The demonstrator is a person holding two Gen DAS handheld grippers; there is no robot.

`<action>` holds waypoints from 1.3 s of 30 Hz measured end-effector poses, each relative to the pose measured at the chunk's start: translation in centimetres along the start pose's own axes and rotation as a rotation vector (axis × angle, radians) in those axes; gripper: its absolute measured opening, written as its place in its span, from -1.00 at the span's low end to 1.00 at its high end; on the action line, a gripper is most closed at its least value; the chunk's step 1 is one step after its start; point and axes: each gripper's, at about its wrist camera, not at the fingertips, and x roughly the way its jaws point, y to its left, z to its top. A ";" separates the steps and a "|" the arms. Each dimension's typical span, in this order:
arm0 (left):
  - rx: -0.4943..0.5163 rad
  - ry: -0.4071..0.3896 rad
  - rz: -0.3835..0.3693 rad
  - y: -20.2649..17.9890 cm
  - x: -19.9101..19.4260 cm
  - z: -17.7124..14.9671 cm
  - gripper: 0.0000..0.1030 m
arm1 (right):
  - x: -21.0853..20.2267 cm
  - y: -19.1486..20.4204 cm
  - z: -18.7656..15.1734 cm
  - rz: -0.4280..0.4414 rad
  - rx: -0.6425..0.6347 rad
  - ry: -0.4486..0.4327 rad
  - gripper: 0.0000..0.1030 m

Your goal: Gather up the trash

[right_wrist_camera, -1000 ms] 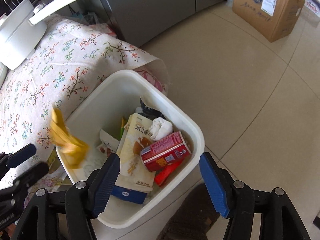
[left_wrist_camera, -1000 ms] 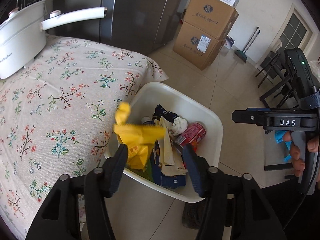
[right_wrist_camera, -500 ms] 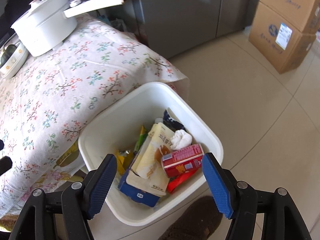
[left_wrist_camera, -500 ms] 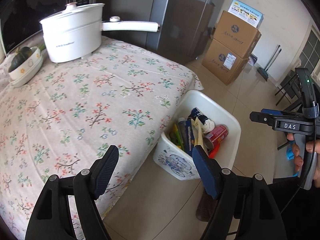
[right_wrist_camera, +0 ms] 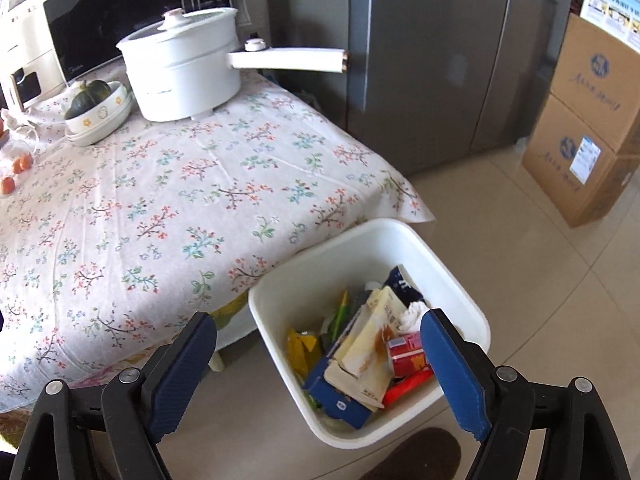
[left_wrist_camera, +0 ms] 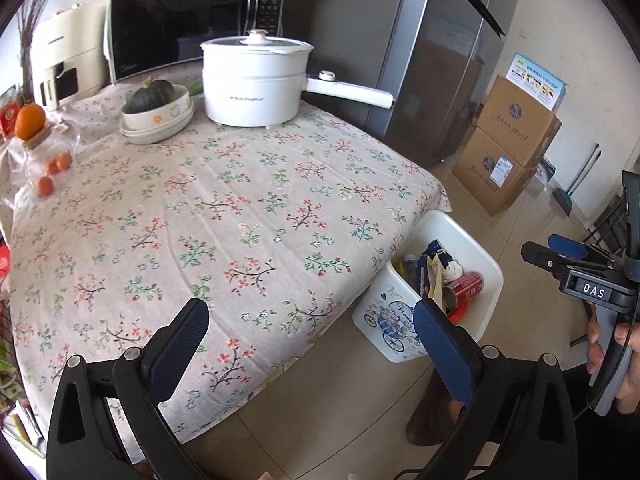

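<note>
A white trash bin stands on the floor beside the table's corner. Inside lie a yellow wrapper, a beige carton, a red can, a blue box and a white tissue. My left gripper is open and empty, above the table's near edge, left of the bin. My right gripper is open and empty, above the bin's near side. The right gripper also shows in the left wrist view, held by a hand.
The floral tablecloth carries a white electric pot with a long handle, a bowl with a green squash, a microwave and a jar with oranges. A grey fridge and stacked cardboard boxes stand behind.
The yellow wrapper, falling a second ago, now lies in the bin. Both grippers have drawn back and up from the bin, bringing the whole table into view.
</note>
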 end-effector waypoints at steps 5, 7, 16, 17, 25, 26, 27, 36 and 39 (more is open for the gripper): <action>-0.036 -0.047 0.081 1.3 -2.6 -1.0 1.00 | -2.1 3.4 -0.6 0.005 -0.066 -0.084 0.79; -0.054 -0.067 0.116 1.8 -3.4 -1.5 1.00 | -2.7 4.4 -0.9 0.005 -0.078 -0.117 0.80; -0.088 -0.169 0.224 2.4 -5.1 -2.0 1.00 | -3.1 5.9 -1.4 -0.017 -0.076 -0.197 0.85; -0.095 -0.172 0.223 2.6 -5.1 -2.0 1.00 | -2.9 5.8 -1.5 -0.022 -0.074 -0.195 0.85; -0.092 -0.190 0.220 2.3 -5.2 -2.0 1.00 | -2.4 5.3 -1.9 -0.035 -0.061 -0.183 0.85; -0.090 -0.192 0.219 2.2 -5.2 -2.0 1.00 | -2.5 5.3 -1.9 -0.035 -0.061 -0.184 0.85; -0.087 -0.194 0.217 2.2 -5.2 -2.0 1.00 | -2.5 5.3 -1.9 -0.037 -0.062 -0.187 0.85; -0.078 -0.204 0.200 1.7 -5.3 -2.1 1.00 | -2.7 5.6 -1.9 -0.047 -0.085 -0.203 0.85; -0.068 -0.211 0.208 1.4 -5.4 -2.1 1.00 | -2.8 5.5 -1.9 -0.050 -0.087 -0.205 0.85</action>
